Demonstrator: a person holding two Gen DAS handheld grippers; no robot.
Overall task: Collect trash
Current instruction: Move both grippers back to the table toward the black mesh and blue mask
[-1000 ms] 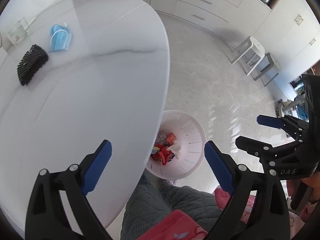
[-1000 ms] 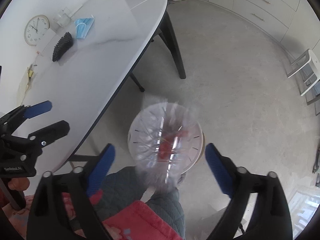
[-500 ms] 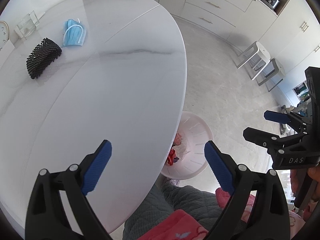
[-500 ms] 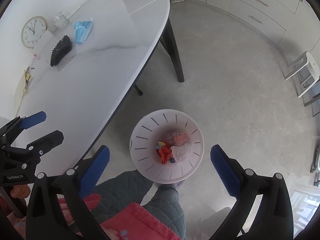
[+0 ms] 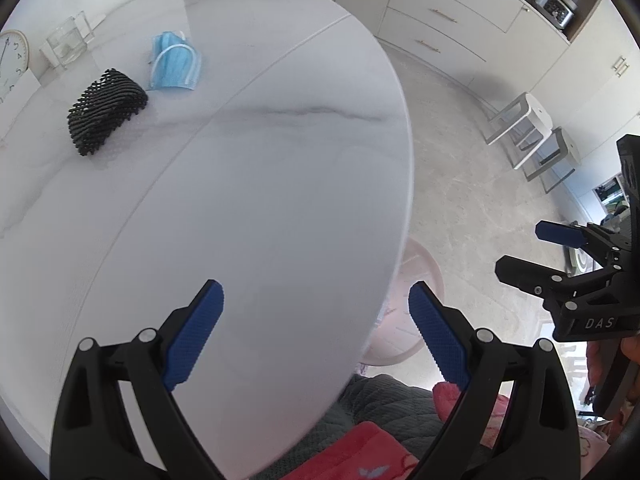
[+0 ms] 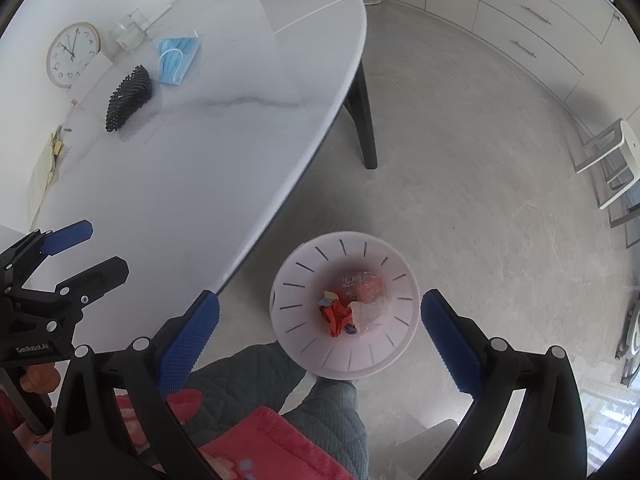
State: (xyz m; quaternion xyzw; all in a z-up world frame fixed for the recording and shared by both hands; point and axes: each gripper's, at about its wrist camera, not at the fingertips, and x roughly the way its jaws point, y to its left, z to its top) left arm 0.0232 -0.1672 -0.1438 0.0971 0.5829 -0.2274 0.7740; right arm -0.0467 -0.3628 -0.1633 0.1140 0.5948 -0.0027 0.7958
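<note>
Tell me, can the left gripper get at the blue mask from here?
Probably yes. The left gripper is open over bare table, and nothing lies between it and the blue mask; the black mesh piece sits to the side.

Left tongs [image 5: 316, 336] and right tongs [image 6: 320, 332] both gape wide, gripping nothing

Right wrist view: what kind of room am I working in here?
Likely a home kitchen-dining area: a white marble-look dining table, a run of drawer cabinets along the wall, and a pink waste bin on the floor.
</note>
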